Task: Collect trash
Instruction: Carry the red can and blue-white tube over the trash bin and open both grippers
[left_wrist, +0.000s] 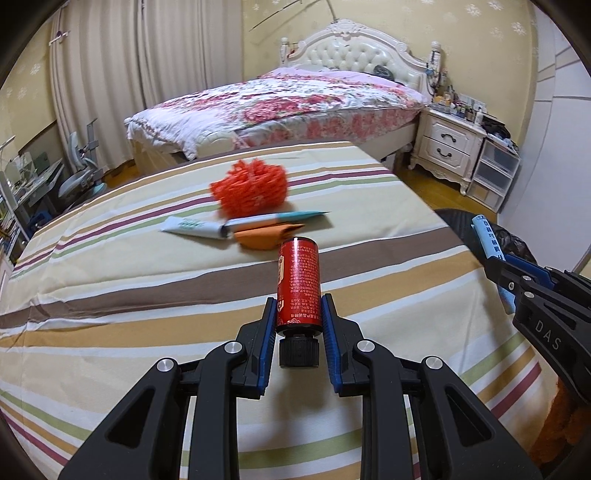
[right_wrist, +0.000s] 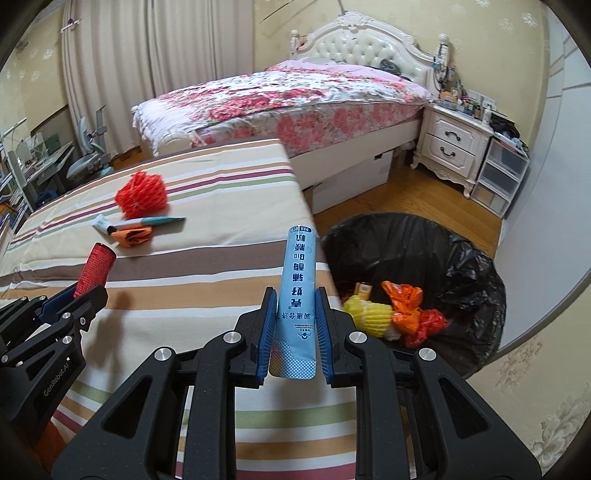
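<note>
My left gripper (left_wrist: 298, 301) is shut on a red bottle (left_wrist: 298, 284) with a black cap, held above the striped cloth (left_wrist: 147, 280). It also shows in the right wrist view (right_wrist: 93, 269). My right gripper (right_wrist: 295, 295) is shut on a light blue sachet (right_wrist: 297, 295), near the table's right edge beside the bin; the sachet shows in the left wrist view (left_wrist: 489, 236). On the cloth lie a red foam net (left_wrist: 249, 188), a white tube (left_wrist: 194, 227), a teal pen (left_wrist: 277, 218) and an orange wrapper (left_wrist: 264, 238).
A bin lined with a black bag (right_wrist: 443, 258) stands on the floor right of the table and holds yellow, orange and red trash (right_wrist: 395, 314). A bed (right_wrist: 288, 96), a white nightstand (right_wrist: 450, 144) and a desk chair (right_wrist: 88, 162) stand behind.
</note>
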